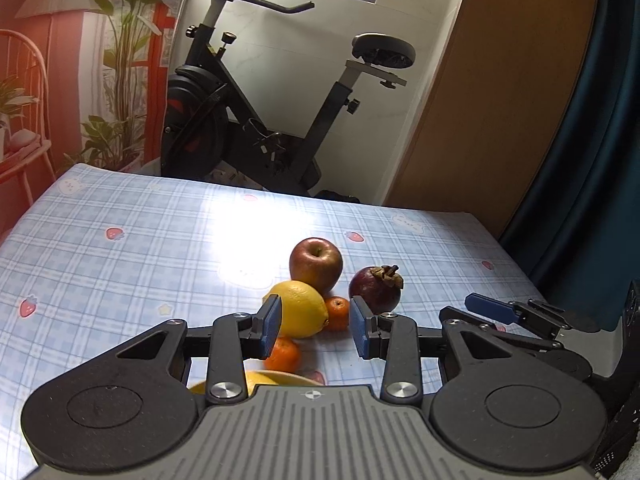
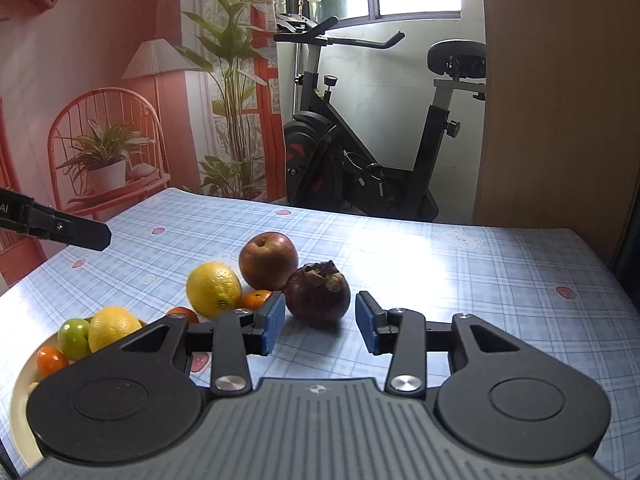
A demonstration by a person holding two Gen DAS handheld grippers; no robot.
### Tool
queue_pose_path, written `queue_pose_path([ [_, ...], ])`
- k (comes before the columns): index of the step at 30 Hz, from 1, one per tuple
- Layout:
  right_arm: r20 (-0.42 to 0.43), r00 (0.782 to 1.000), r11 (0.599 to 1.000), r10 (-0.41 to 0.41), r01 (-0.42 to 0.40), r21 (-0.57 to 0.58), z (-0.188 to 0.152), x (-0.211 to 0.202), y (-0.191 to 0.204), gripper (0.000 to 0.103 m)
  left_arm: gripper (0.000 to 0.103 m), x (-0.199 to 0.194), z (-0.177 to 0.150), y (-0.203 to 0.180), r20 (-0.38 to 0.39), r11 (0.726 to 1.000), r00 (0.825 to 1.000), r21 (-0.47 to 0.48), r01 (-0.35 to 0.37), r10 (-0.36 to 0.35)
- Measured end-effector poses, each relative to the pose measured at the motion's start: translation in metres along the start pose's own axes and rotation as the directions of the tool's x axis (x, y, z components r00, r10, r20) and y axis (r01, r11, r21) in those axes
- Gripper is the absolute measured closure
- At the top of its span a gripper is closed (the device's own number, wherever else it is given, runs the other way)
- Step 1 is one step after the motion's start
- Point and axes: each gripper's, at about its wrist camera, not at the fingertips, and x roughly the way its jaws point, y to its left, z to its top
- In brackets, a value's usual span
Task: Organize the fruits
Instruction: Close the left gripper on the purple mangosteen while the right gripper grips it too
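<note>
Mangosteen (image 2: 318, 294) could roll into the apple (image 2: 269, 260) if the empty, parted right gripper (image 2: 320, 326) nudges it; left gripper (image 1: 315, 326) seemingly gapes empty too.

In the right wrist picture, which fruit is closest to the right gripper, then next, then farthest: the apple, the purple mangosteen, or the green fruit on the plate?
From the right gripper:
1. Mangosteen, just ahead, between the fingertips' line.
2. Apple, behind the mangosteen, slightly left.
3. Green fruit, far left on the plate.
</note>
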Motion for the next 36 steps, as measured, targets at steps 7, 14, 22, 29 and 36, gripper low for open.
queue_pose_path([
  [7,-0.032,0.999,1.000,0.016,-0.016,-0.025,-0.003,0.034,-0.011,0.055,0.064,0.055,0.025,-0.022,-0.050,0.998,0.997,0.013,0.054,-0.054],
  [14,-0.079,0.995,0.996,0.055,-0.060,-0.060,-0.010,0.067,-0.014,0.049,0.064,0.110,0.034,-0.029,-0.125,0.993,0.985,-0.017,0.118,-0.119],
  [22,-0.124,0.989,0.992,0.082,-0.093,-0.089,-0.018,0.090,-0.016,0.048,0.064,0.146,0.040,-0.031,-0.179,0.986,0.970,-0.056,0.159,-0.166],
  [29,-0.130,0.981,0.987,0.143,-0.152,-0.056,-0.017,0.098,-0.024,0.043,0.058,0.166,0.039,-0.032,-0.223,0.979,0.954,-0.067,0.191,-0.202],
  [36,-0.136,0.975,0.981,0.178,-0.187,-0.055,-0.013,0.103,-0.026,0.042,0.057,0.174,0.041,-0.031,-0.225,0.981,0.955,-0.061,0.182,-0.192],
])
